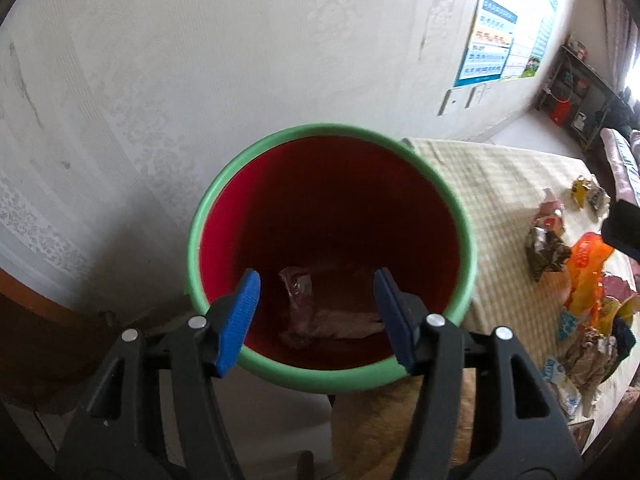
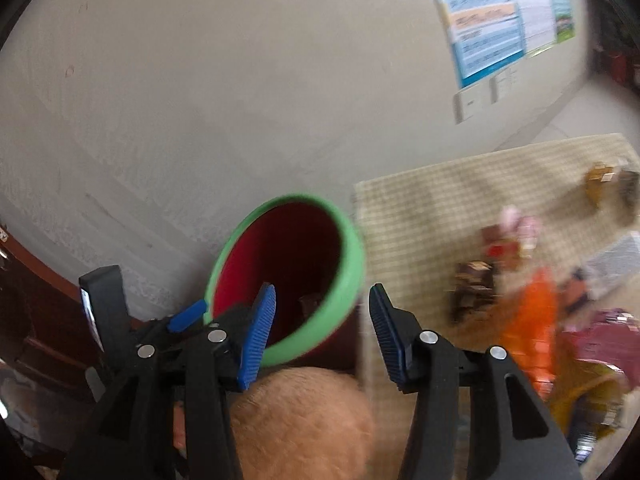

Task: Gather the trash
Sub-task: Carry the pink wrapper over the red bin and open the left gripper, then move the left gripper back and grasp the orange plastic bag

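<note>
Directly below the left claw (image 1: 318, 316), in the left wrist view, stands the bin (image 1: 192, 248), red inside with a green rim, set against the patterned wall (image 1: 160, 80). Both blue pads are parted and nothing lies between them, so this claw is open and empty. Crumpled wrappers (image 1: 316, 320) lie on the bin floor, which indicates that part of the collection is done. To the right, the bench (image 1: 492, 184) with its checked cloth carries the remaining trash (image 1: 576, 292): an orange bag, dark and silver foil packets, and a yellow packet farther off near the far edge. By this evidence the task appears less than half complete. A dark object at the right edge is probably the other claw, though this cannot be confirmed.

From the right wrist view, the right claw (image 2: 322, 334) is likewise open, with an empty gap between its pads. It is positioned near the bin (image 2: 352, 264), whose mouth appears to its left and slightly beyond. The left claw (image 2: 188, 316) shows at the lower left, next to the near rim. The bench (image 2: 420, 208) extends to the right, and the trash (image 2: 536, 308) on it is blurred; individual pieces cannot be told apart. A furry tan object (image 2: 304, 420) sits low in the frame, just in front of the bin; its identity is unclear. It may obstruct a low approach. A poster (image 2: 480, 12) hangs on the far wall.
</note>
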`<action>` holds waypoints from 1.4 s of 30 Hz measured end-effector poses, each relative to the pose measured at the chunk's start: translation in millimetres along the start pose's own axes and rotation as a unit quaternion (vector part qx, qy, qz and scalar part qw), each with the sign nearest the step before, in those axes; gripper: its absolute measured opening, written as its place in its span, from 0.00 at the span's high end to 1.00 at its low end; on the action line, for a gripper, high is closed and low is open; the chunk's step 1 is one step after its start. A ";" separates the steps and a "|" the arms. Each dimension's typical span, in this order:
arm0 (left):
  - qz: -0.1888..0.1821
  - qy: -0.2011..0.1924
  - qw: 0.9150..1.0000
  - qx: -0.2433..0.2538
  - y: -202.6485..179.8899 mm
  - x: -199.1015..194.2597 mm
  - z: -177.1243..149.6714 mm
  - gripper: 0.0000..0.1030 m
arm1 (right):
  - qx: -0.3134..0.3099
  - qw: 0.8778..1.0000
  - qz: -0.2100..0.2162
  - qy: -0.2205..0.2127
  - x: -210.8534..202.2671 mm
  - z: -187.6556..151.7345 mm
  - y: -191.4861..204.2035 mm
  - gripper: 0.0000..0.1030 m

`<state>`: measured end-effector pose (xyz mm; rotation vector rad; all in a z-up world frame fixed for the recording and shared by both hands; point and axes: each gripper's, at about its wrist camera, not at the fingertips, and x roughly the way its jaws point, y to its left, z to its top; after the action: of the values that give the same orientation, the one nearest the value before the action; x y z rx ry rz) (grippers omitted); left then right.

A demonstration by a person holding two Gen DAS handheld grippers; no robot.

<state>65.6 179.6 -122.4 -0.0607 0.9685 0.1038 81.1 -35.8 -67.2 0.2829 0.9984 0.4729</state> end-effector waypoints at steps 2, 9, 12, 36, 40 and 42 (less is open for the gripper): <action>-0.009 -0.006 1.000 0.007 -8.9 -6.1 0.4 0.45 | 0.005 0.999 -0.021 -0.024 -25.2 -1.4 -16.8 0.53; -0.054 -0.014 0.997 0.048 -56.2 -22.1 0.8 0.45 | 0.029 0.988 -0.127 -0.078 -94.5 -19.2 -76.2 0.48; -0.075 -0.012 0.994 0.075 -81.4 -29.0 -4.5 0.45 | 0.043 0.983 -0.158 -0.079 -111.8 -33.9 -102.5 0.48; -0.096 0.003 0.984 0.149 -172.8 -43.6 -24.0 0.45 | 0.136 0.970 -0.172 -0.108 -139.5 -90.7 -187.5 0.48; -0.095 0.005 0.984 0.150 -177.1 -42.7 -24.9 0.45 | 0.148 0.968 -0.169 -0.111 -142.4 -93.7 -192.8 0.48; -0.096 0.006 0.984 0.149 -180.4 -41.5 -25.5 0.45 | 0.149 0.968 -0.169 -0.112 -143.0 -93.9 -194.0 0.48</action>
<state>42.2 -4.6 -101.7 0.1222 0.9765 -0.2196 -15.5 -274.1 -95.4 0.4163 0.8719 -0.0230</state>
